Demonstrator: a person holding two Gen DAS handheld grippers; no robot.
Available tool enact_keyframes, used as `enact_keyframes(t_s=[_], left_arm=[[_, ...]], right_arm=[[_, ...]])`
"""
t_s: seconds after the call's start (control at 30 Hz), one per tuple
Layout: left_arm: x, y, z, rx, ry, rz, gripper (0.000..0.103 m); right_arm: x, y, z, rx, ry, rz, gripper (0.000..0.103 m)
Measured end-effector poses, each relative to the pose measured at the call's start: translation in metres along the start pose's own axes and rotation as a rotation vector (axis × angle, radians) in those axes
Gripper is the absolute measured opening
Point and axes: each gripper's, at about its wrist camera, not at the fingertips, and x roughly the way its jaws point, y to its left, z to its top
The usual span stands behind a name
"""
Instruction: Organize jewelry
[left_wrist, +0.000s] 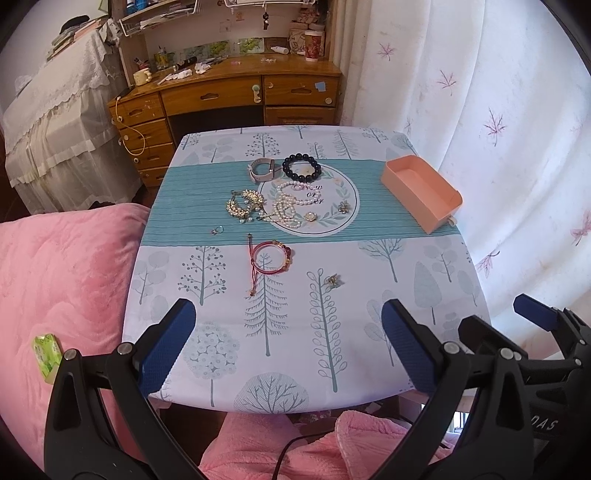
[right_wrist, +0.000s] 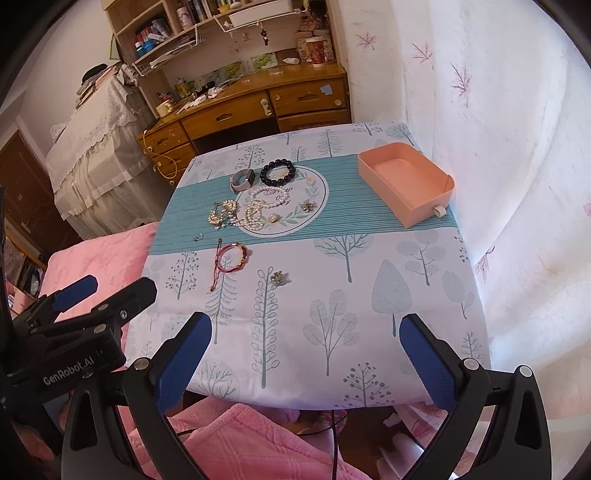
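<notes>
Both of your tongs hang spread and empty over the near edge of the tree-printed tablecloth (left_wrist: 369, 369): the left gripper (left_wrist: 288, 347) and, just to its right, the right gripper (right_wrist: 306, 358).

Closest ahead of the right gripper lies a small gold flower brooch (right_wrist: 279, 277), with the red cord bracelet with dark red beads (right_wrist: 231, 256) a little beyond and to its left. That bracelet's loose cord tail could snag a finger and drag the bracelet across the cloth.

Farther ahead, the white pearl necklace (right_wrist: 258, 210) lies tangled against the gold rhinestone bracelet (right_wrist: 220, 214); pinch one and you may lift both. A tiny ring (left_wrist: 217, 230) sits to their left and could slip out between the pads.

Beyond those rest a grey-strapped watch (left_wrist: 260, 169) and a black bead bracelet (left_wrist: 301, 168).

The empty pink box (right_wrist: 406, 181) waits far right, with nothing in the way.
</notes>
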Motion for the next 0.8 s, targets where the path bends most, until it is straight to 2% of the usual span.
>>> enact_keyframes(t_s=[0.47, 0.8], left_arm=[[0.015, 0.012, 0.017, -0.007, 0.024, 0.026, 0.1], [0.032, 0.009, 0.035, -0.04, 0.03, 0.043, 0.1]], right_arm=[[0.012, 0.004, 0.019, 0.0, 0.001, -0.007, 0.103], [0.026, 0.012, 0.045, -0.081, -0.012, -0.02, 0.103]])
